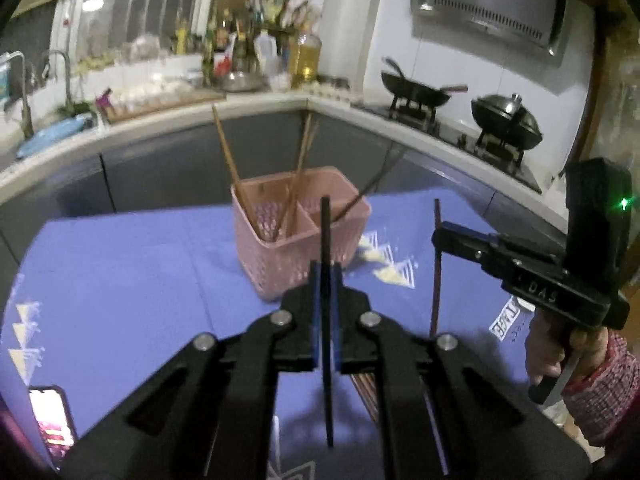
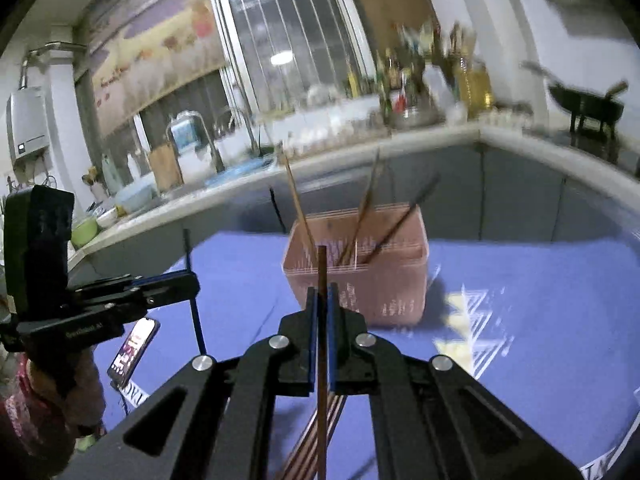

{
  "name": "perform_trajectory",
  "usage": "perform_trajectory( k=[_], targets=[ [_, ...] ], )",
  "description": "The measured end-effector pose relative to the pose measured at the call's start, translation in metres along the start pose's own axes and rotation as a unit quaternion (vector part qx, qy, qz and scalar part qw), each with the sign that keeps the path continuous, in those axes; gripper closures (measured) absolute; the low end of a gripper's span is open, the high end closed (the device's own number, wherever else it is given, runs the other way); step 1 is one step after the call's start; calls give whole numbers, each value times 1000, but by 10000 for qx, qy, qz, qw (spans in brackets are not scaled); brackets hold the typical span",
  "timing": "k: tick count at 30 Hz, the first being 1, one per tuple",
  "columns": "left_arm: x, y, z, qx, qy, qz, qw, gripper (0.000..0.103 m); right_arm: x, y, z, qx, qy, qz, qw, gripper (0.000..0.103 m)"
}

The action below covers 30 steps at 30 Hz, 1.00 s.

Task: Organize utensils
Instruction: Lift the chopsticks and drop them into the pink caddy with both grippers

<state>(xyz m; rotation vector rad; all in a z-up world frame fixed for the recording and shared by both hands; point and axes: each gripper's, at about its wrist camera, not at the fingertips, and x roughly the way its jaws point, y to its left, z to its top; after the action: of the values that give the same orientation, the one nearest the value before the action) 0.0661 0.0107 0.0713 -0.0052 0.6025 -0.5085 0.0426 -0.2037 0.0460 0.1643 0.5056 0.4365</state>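
A pink two-compartment basket (image 1: 280, 264) (image 2: 400, 292) stands on the blue table and holds several brown chopsticks and one dark one leaning out. My left gripper (image 1: 326, 276) is shut on a black chopstick (image 1: 325, 232), held upright just in front of the basket; it also shows in the right wrist view (image 2: 191, 276). My right gripper (image 2: 322, 292) is shut on a brown chopstick (image 2: 321, 272), upright before the basket; it also shows in the left wrist view (image 1: 438, 236). More brown chopsticks (image 2: 320, 432) lie on the table under the grippers.
A phone (image 1: 50, 420) (image 2: 134, 346) lies at the table's left edge. Behind the blue tablecloth (image 1: 140, 280) runs a counter with a sink (image 1: 52, 132), bottles and two woks (image 1: 506, 120) on the stove.
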Motion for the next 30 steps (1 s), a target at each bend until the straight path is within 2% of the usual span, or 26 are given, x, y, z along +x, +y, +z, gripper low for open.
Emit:
perform_trajectory(
  k=[4, 8, 11, 14, 18, 20, 22, 26, 30],
  targets=[
    [0, -2, -2, 77, -74, 141, 9998, 99, -3, 8, 0, -139, -155, -144, 9997, 98],
    [3, -4, 5, 38, -12, 58, 10000, 99, 0, 13, 12, -197, -102, -121, 9997, 98],
    [-7, -4, 25, 54, -229, 59, 9997, 99, -7, 19, 38, -243, -373, -31, 9990, 98],
    [-21, -2, 60, 8, -561, 22, 9984, 99, -10, 27, 70, -247, -673, 24, 9974, 98],
    [-33, 1, 112, -101, -1067, 78, 9942, 99, -3, 38, 123, -299, -1131, -132, 9930, 98],
    [-32, 2, 131, -113, -1271, 189, 9916, 99, 8, 42, 146, -317, -1405, -288, 9892, 98],
    [-25, 1, 144, 5, -1475, 488, 9879, 99, 23, 42, 157, -399, -1607, -510, 9849, 98],
    [9, 6, 145, 81, -1440, 804, 9863, 99, 63, 30, 152, -264, -1541, -658, 9855, 98],
    [47, 18, 127, 25, -1194, 959, 9882, 99, 101, 13, 125, -62, -1229, -664, 9902, 98]
  ],
)
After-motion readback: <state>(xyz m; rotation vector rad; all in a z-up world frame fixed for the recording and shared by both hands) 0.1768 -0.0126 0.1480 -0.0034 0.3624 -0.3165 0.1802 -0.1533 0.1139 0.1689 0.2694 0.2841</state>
